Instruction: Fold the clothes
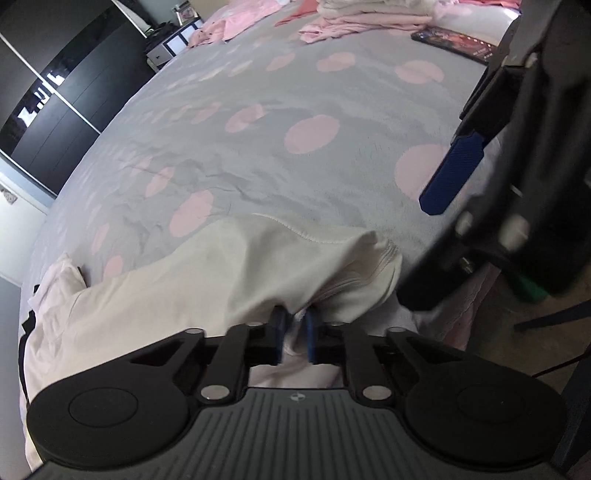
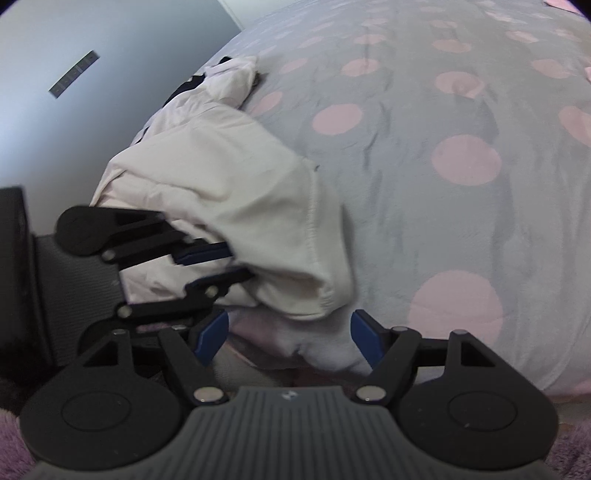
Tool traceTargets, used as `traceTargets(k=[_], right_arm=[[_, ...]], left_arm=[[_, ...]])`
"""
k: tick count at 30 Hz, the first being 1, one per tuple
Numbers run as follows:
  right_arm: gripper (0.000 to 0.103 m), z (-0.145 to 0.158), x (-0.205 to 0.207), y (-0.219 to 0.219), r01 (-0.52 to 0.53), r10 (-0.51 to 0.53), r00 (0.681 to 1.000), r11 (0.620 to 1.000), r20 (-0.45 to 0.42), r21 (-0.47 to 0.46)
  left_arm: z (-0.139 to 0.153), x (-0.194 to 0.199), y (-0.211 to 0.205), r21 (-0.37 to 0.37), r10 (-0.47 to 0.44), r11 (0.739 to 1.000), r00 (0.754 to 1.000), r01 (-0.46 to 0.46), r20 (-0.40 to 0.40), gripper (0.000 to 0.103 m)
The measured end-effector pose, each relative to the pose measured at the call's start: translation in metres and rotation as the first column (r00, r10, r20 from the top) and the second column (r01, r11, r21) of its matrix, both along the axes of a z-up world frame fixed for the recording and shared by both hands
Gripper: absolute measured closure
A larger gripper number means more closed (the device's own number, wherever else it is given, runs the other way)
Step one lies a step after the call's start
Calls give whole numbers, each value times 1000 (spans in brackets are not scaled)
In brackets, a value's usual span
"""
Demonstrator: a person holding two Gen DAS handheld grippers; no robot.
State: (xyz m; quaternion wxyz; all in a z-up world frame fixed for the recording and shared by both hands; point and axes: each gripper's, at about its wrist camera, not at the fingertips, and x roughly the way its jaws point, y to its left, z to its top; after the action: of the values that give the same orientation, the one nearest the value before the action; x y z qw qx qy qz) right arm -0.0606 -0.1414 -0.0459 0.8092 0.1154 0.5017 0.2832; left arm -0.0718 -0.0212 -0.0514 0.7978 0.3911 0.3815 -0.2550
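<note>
A grey bed cover with large pink dots (image 1: 258,155) fills both views. On its near left edge lies the crumpled cream-white cotton garment (image 1: 207,266), spreading off to the left. Only the left wrist view shows the far side: a stack of folded pink and white clothes (image 1: 354,18), a dark flat printed box (image 1: 454,40) beside it, and a black sliding wardrobe (image 1: 62,103) at far left. The left claw (image 1: 294,332) is clamped on a fold of the garment. The right wrist view alone shows the right claw (image 2: 288,341), its blue fingers (image 2: 364,339) spread wide around the garment's near hem without pressing it.
</note>
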Motion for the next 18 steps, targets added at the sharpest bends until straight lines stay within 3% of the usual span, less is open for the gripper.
traceTargets(k=[4, 7, 8, 13, 15, 18], right_arm=[[31, -7, 1, 5, -20, 19, 1000, 1000, -22, -12], [69, -13, 6, 3, -1, 0, 998, 1000, -60, 0], [74, -14, 8, 2, 13, -13, 998, 1000, -69, 1], [74, -12, 6, 8, -20, 23, 997, 999, -80, 35], [74, -12, 4, 15, -54, 56, 996, 998, -75, 30], [74, -16, 3, 22, -74, 75, 993, 997, -89, 13]], left_arm=[[10, -3, 1, 7, 19, 1000, 1000, -19, -22, 101], [18, -12, 2, 12, 46, 999, 998, -46, -41, 101], [19, -15, 3, 16, 58, 998, 997, -58, -48, 101], [11, -25, 11, 28, 93, 995, 995, -92, -40, 100], [8, -26, 12, 50, 95, 994, 995, -92, -45, 89], [4, -28, 13, 81, 68, 995, 997, -66, -21, 81]])
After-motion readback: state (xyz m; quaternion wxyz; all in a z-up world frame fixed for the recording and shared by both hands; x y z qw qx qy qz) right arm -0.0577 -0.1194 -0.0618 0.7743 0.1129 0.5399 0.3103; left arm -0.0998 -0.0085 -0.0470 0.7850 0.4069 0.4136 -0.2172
